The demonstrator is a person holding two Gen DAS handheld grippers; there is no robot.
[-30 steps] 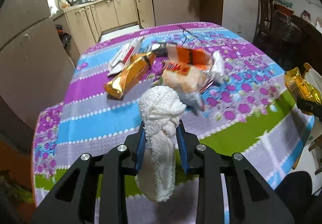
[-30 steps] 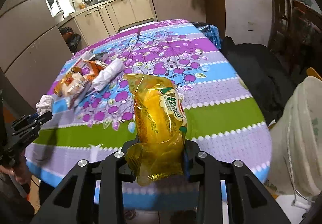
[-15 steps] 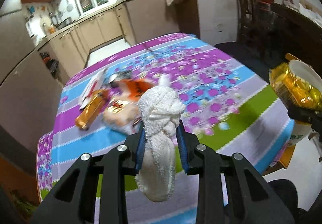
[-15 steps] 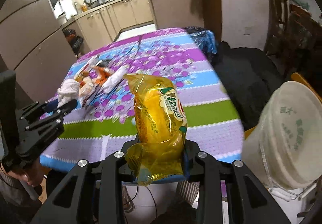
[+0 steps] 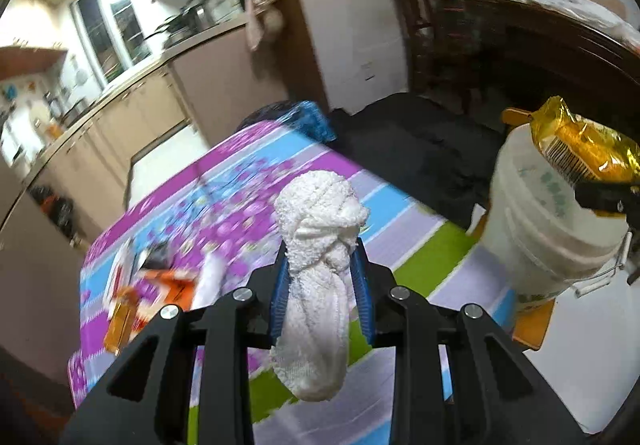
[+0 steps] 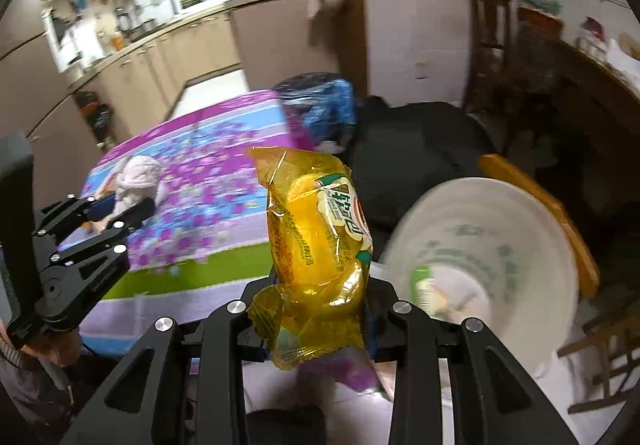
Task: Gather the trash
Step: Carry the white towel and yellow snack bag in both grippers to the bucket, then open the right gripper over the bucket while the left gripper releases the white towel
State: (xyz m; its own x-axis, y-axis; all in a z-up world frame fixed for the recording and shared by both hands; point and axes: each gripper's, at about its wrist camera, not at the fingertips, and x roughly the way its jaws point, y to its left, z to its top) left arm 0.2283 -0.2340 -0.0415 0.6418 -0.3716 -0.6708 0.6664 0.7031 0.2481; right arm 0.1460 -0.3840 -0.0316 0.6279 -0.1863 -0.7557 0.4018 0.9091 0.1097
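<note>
While the left gripper (image 5: 322, 277) is clamped on a wad of white terry cloth (image 5: 316, 285), its blue ribbed pads (image 5: 280, 289) press into the cloth's narrow waist, so the wad bulges above them in a knotted, nubbly knob and hangs below in a soft rounded tail. The gripper's body is matte black plastic, angular, studded with round silver screw heads.

The right gripper (image 6: 318, 285) is closed on a yellow snack wrapper (image 6: 316, 245), a glossy, crinkled film pouch with a green and white label; its crimped top edge stands up above the fingers and its lower end sags between them. In the left wrist view the same wrapper (image 5: 580, 149) shows at the right edge with a barcode on its back, in front of the bucket.

Just right of the held wrapper stands a white plastic bucket (image 6: 492, 253), round and open-mouthed, with faint green printing on its wall and some scraps in the bottom. It sits on a low wooden stool (image 6: 560, 221) beside the table.

The table (image 5: 256, 181) wears a smooth cloth in purple, blue, lilac and green bands with a floral print. At its far left end lie more wrappers (image 5: 156, 285), orange and white, blurred.
</note>
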